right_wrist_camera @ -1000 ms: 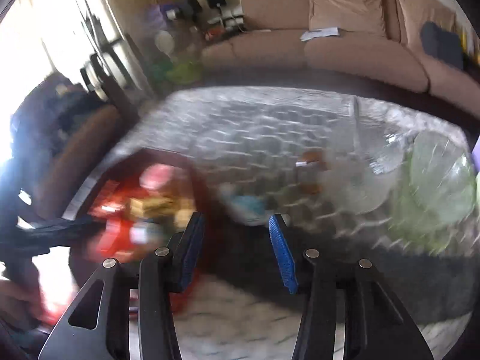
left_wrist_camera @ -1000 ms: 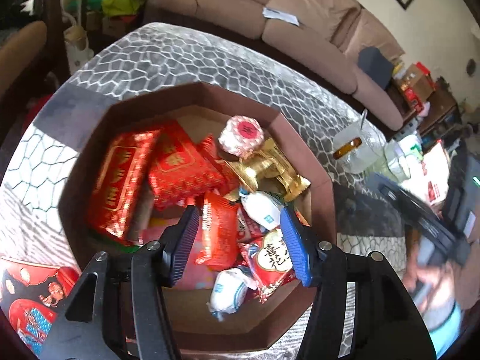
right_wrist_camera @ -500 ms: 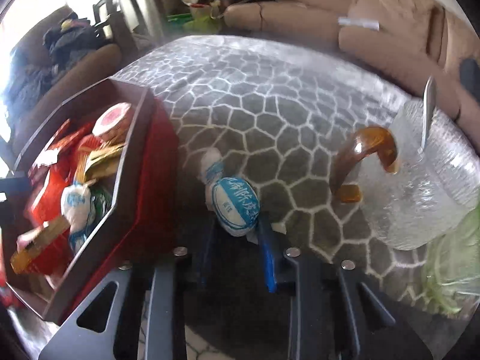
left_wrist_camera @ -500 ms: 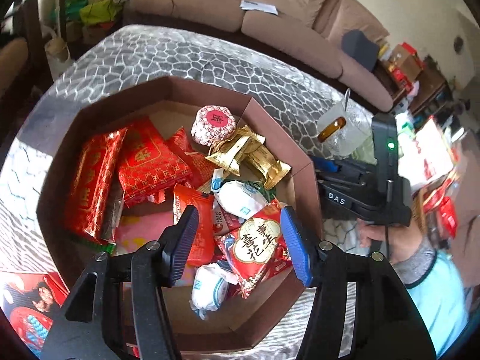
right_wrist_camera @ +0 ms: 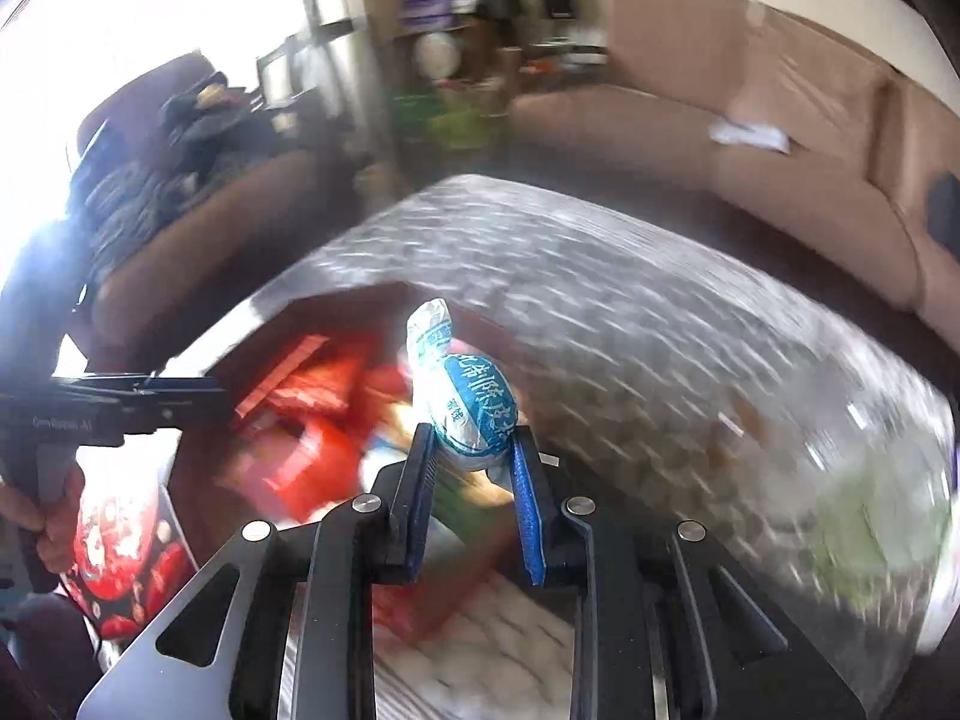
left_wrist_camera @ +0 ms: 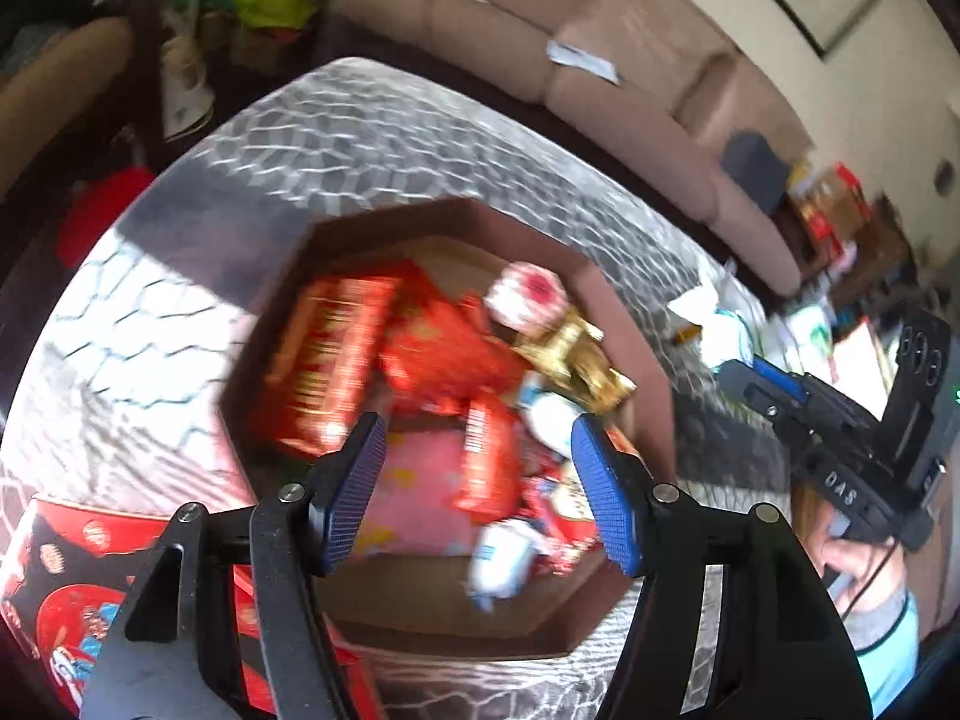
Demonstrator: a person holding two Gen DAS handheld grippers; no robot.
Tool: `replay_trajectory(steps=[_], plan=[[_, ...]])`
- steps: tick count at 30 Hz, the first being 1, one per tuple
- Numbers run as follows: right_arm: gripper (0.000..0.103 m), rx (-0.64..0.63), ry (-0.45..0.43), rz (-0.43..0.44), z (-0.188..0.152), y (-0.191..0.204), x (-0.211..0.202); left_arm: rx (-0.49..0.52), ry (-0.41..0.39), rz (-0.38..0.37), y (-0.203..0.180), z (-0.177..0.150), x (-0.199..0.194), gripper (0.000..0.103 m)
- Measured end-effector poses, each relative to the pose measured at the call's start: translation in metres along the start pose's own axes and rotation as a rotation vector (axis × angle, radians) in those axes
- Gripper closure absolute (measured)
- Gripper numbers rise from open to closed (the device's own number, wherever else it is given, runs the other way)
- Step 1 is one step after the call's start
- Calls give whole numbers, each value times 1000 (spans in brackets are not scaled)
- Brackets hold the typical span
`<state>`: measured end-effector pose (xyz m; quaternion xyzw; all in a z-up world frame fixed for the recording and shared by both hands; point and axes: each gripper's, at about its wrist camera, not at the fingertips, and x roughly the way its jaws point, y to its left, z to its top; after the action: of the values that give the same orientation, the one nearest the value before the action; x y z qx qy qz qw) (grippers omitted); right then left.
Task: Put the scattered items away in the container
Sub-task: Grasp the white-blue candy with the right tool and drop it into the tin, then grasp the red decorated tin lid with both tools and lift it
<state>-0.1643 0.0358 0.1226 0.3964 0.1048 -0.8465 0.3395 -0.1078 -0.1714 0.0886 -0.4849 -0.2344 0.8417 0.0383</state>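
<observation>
A dark brown many-sided box (left_wrist_camera: 618, 312) sits on the patterned table and holds several red, gold and white snack packets (left_wrist_camera: 444, 360). My left gripper (left_wrist_camera: 474, 480) is open and empty, hovering above the box's near side. My right gripper (right_wrist_camera: 471, 456) is shut on a white and blue wrapped candy (right_wrist_camera: 468, 402), held in the air near the box (right_wrist_camera: 336, 312). The right gripper also shows at the right of the left wrist view (left_wrist_camera: 840, 426). Both views are blurred by motion.
A red printed lid (left_wrist_camera: 54, 588) lies beside the box at the lower left. A clear glass jug and green plastic (right_wrist_camera: 870, 516) stand at the table's right. A brown sofa (left_wrist_camera: 600, 90) runs behind the table.
My right gripper has lifted the white and blue candy off the table and carried it left towards the box. My left gripper has pulled back and up a little, still open.
</observation>
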Motion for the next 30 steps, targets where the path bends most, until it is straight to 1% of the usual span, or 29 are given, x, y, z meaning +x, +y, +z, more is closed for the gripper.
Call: replay_trajectory(steps=[1, 2, 3, 5, 7, 8, 9, 10, 11, 12, 13, 14, 15, 17, 19, 22, 25, 26, 27, 28, 29, 30], plan=[[79, -14, 16, 13, 10, 12, 15, -4, -4, 7, 5, 0, -2, 42], [79, -7, 38, 39, 22, 23, 36, -6, -6, 10, 8, 0, -4, 42], [79, 0, 53, 47, 28, 30, 52, -6, -3, 11, 12, -1, -5, 42], [79, -2, 101, 12, 39, 45, 92, -4, 9, 19, 17, -2, -3, 42], [78, 30, 162, -21, 41, 47, 122, -9, 24, 24, 22, -5, 0, 42], [78, 63, 205, -19, 39, 44, 134, -8, 30, 20, 23, -6, 1, 42], [76, 86, 212, -13, 38, 40, 136, -5, 38, 16, 25, -8, 1, 42], [75, 112, 189, -6, 37, 37, 128, -2, 40, 13, 26, -9, 1, 42], [74, 111, 165, 0, 35, 35, 116, 4, 38, 7, 27, -10, 0, 41], [75, 100, 145, 2, 35, 36, 105, 12, 38, -1, 26, -12, -1, 41], [74, 76, 119, -6, 29, 34, 85, 20, 39, -5, 24, -14, -1, 40], [72, 63, 115, -7, 26, 33, 75, 25, 43, -9, 23, -17, 0, 40], [72, 48, 118, 3, 18, 33, 63, 27, 52, -20, 21, -21, 2, 40], [74, 21, 169, 38, -1, 35, 44, 37, 69, -32, 16, -27, 5, 40], [75, -7, 215, 47, -19, 42, 32, 51, 79, -31, 10, -33, 6, 40], [75, -39, 281, 13, -37, 51, 38, 74, 87, -16, 5, -40, 2, 40], [75, -28, 297, -18, -48, 61, 47, 110, 82, 20, 5, -45, -17, 40], [75, -23, 287, -34, -46, 64, 43, 122, 71, 34, 10, -46, -29, 40], [75, -13, 267, -40, -44, 66, 36, 131, 57, 48, 16, -47, -42, 37], [74, 6, 227, -32, -41, 69, 24, 140, 42, 68, 25, -47, -56, 34], [74, 19, 195, -25, -39, 74, 13, 148, 30, 91, 36, -47, -71, 28], [70, 34, 165, -14, -38, 79, 2, 153, 22, 110, 47, -48, -82, 22]])
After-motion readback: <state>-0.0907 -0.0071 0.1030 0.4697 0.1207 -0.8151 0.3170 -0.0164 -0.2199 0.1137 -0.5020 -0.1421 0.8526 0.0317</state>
